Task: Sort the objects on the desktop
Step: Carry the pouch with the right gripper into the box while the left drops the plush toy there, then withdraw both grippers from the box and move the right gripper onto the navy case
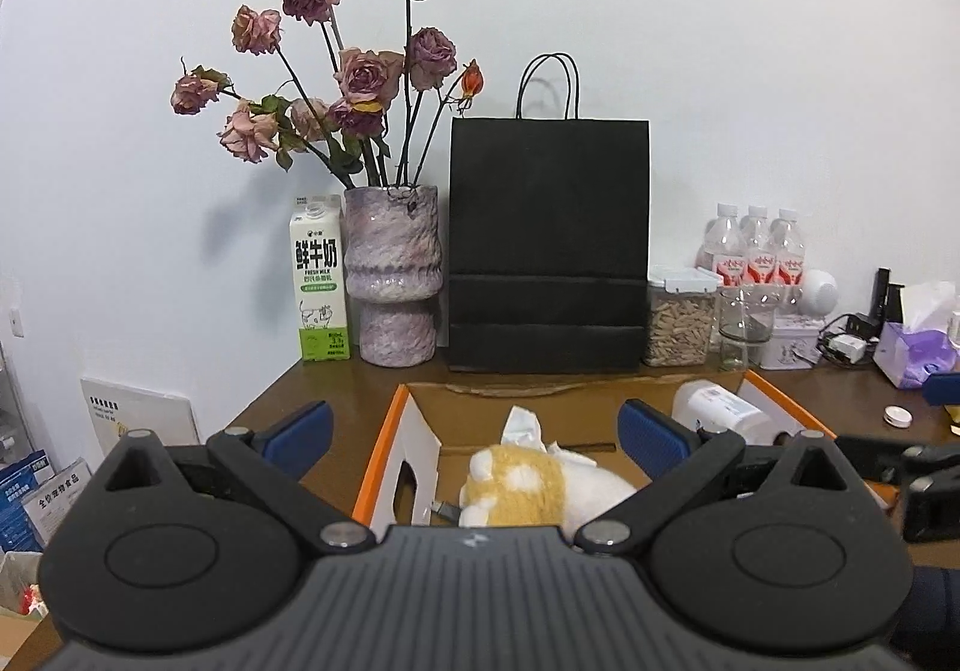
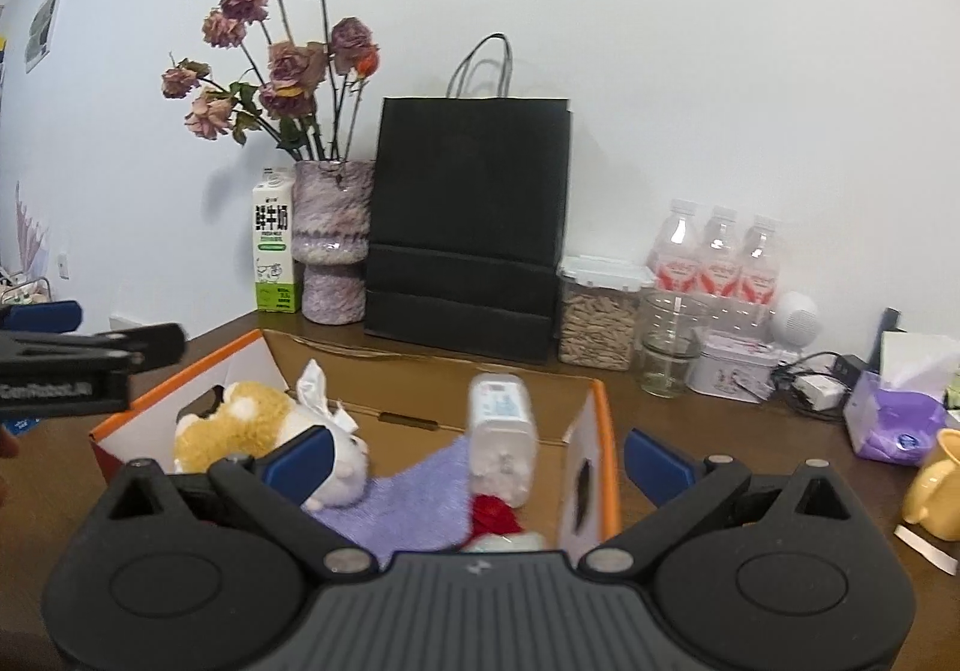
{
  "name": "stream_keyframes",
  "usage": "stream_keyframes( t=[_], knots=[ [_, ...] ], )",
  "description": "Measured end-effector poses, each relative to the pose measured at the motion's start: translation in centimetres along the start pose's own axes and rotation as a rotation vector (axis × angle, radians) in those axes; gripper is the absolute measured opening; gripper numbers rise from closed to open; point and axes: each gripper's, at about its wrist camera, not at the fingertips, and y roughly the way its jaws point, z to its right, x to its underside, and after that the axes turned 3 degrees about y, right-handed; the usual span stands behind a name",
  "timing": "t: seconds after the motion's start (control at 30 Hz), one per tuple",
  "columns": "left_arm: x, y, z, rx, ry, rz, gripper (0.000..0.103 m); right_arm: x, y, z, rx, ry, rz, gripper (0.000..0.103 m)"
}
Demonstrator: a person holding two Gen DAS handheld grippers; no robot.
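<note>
An open cardboard box (image 1: 375, 467) with orange edges lies on the brown desk. Inside it are a yellow and white plush toy (image 1: 522, 482), a crumpled tissue (image 1: 523, 422) and a white bottle (image 1: 720, 410) lying on its side. My left gripper (image 1: 474, 434) is open above the box's left half, holding nothing. My right gripper (image 2: 478, 461) is open over the box (image 2: 609, 431). The white bottle (image 2: 501, 431) looks blurred between and beyond its fingers, untouched, over a purple cloth (image 2: 408, 485) and a red item (image 2: 495, 515). The plush toy (image 2: 240, 425) lies to the left.
Along the wall stand a milk carton (image 1: 318, 287), a vase of dried roses (image 1: 396, 281), a black paper bag (image 1: 549, 245), a seed container (image 1: 681, 320), a glass jar (image 1: 744, 326) and water bottles (image 1: 756, 251). A tissue box (image 2: 894, 419) and a yellow mug (image 2: 942, 491) sit at the right.
</note>
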Motion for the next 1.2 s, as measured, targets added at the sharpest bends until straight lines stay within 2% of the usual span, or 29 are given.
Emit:
stream_keyframes(
  t=[0.23,0.5,0.7,1.0,1.1,1.2],
  knots=[
    [1.0,-1.8,0.2,0.019,0.015,-0.06,0.103,1.6,-2.7,3.1,0.021,-0.019,-0.048,0.103],
    [4.1,-3.2,0.9,0.023,0.024,-0.17,0.103,5.8,-4.0,5.2,0.01,-0.082,-0.192,0.103],
    [6.5,-4.4,1.9,0.051,0.007,-0.256,0.103,8.0,-3.7,6.7,-0.058,-0.122,-0.286,0.103],
    [8.9,-4.7,4.4,0.097,-0.004,-0.366,0.103,9.0,-0.9,8.3,-0.148,-0.105,-0.389,0.102],
    [9.2,-4.5,4.9,0.105,-0.015,-0.386,0.103,9.1,-0.7,8.6,-0.174,-0.06,-0.379,0.086],
    [9.3,-4.5,5.2,0.115,-0.014,-0.388,0.103,9.4,-1.0,8.4,-0.182,-0.056,-0.367,0.08]
  ],
)
